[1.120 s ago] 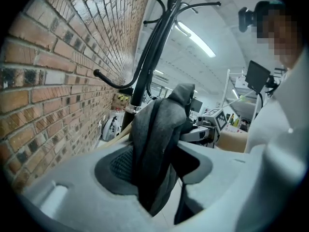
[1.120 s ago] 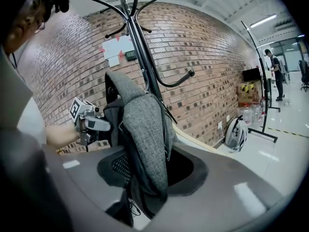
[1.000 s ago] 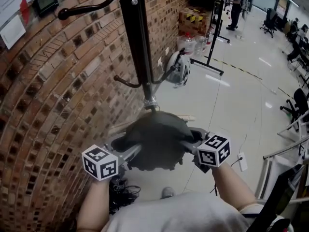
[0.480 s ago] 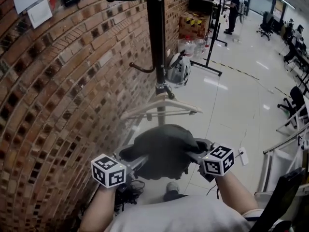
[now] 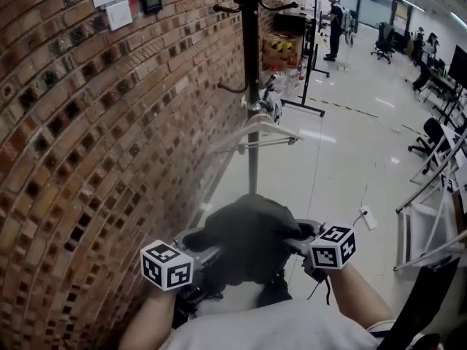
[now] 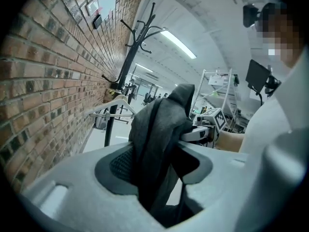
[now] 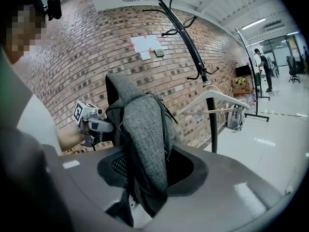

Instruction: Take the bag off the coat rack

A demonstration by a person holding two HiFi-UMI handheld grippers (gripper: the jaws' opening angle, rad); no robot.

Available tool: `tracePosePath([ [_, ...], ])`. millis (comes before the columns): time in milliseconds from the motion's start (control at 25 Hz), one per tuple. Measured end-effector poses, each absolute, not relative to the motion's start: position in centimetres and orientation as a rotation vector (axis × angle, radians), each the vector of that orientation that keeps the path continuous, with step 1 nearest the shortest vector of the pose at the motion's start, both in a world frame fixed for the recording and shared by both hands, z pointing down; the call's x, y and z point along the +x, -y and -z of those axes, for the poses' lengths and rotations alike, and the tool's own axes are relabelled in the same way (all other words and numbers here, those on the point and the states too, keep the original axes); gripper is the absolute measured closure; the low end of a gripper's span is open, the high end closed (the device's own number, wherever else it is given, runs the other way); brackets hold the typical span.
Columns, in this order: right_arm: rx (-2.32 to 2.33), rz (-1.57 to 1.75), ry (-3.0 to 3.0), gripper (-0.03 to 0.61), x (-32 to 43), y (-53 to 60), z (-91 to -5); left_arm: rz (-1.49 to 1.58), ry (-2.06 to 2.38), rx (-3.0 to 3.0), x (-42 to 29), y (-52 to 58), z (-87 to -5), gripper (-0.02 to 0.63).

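Observation:
A dark grey fabric bag [image 5: 248, 240] hangs between my two grippers, close in front of my chest and well clear of the black coat rack [image 5: 250, 86]. My left gripper [image 5: 198, 248] is shut on the bag's left side; in the left gripper view the bag's cloth [image 6: 157, 144] fills the jaws. My right gripper [image 5: 298, 238] is shut on the right side; in the right gripper view the bag [image 7: 142, 139] is pinched between the jaws. The coat rack [image 7: 200, 71] stands by the brick wall, with a wooden hanger [image 5: 257, 132] on it.
The brick wall [image 5: 87, 137] runs along my left. A grey helmet-like thing [image 5: 271, 109] hangs low behind the rack pole. Further back stand a black stand [image 5: 310, 64], boxes and a person [image 5: 334, 20]. Office chairs [image 5: 434, 133] and white frames [image 5: 427, 210] lie to the right over the glossy floor.
The coat rack has receded from me: its pole was right above the bag, now it stands a good step away. Both grippers keep their hold on the bag.

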State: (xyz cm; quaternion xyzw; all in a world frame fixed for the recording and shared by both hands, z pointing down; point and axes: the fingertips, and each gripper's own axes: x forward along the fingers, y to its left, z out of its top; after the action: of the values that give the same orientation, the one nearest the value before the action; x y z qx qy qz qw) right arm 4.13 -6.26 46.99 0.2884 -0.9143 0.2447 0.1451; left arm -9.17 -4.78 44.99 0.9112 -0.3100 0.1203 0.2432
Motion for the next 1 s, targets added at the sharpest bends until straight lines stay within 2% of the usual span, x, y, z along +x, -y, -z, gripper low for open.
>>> tracePosePath([
  [480,0.828,-0.791,2.636,0.407,-0.4,-8.0,-46.9,-0.370,0.792,2.477,-13.4,-8.6,-44.7,0.400],
  [1000,0.956,-0.729,2.658,0.414,-0.8,-10.7,-45.4,-0.332,0.807,2.502,-13.3,-11.3,-43.0,0.408],
])
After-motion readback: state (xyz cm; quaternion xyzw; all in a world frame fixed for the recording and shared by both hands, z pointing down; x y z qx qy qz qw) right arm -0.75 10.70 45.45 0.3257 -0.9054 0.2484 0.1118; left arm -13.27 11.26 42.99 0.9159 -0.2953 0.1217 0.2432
